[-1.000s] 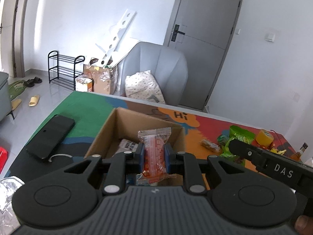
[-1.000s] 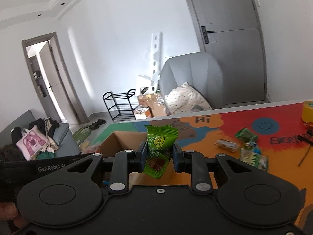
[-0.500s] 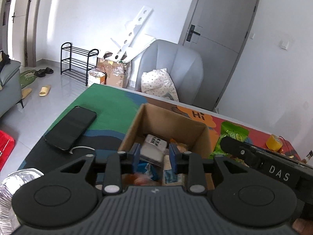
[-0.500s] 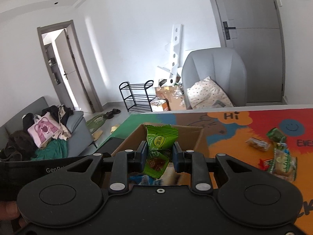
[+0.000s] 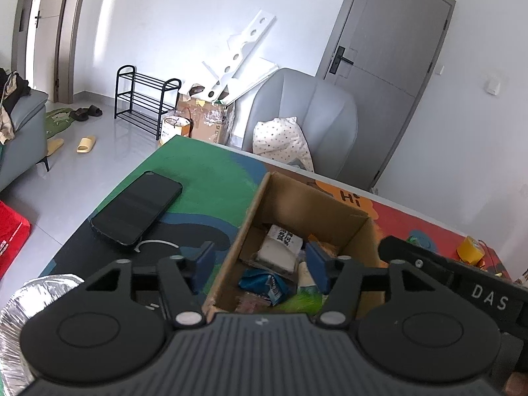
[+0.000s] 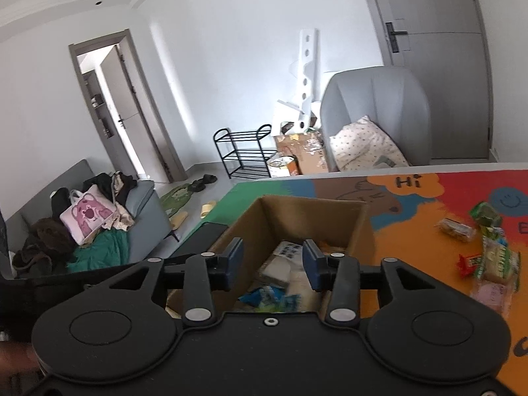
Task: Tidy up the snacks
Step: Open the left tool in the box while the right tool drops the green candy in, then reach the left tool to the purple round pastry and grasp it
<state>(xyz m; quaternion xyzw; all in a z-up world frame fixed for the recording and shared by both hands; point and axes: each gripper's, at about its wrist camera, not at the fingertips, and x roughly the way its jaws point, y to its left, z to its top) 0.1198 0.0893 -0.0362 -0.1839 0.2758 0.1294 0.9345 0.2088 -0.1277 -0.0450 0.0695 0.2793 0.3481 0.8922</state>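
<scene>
An open cardboard box [image 5: 264, 194] stands on the colourful mat and holds several snack packets, among them a white one [image 5: 280, 246] and a blue one [image 5: 264, 283]. My left gripper [image 5: 260, 265] hangs over the box's near left corner. Its jaws are opening and no packet is between the pads. My right gripper [image 6: 273, 262] hovers over the same box [image 6: 313, 217], also opening, with nothing between its pads; the white packet [image 6: 280, 265] lies below. Loose snacks [image 6: 495, 257] lie on the mat to the right of the box.
A black phone [image 5: 138, 211] lies on the mat left of the box, and crumpled foil [image 5: 33, 297] sits at the near left edge. A yellow roll [image 5: 470, 252] sits far right. A grey armchair [image 5: 307, 115] stands behind the table.
The left gripper let go of its orange packet and the right gripper its green packet; both packets are gone from the jaws, which have spread. Both views closed in over the box.
</scene>
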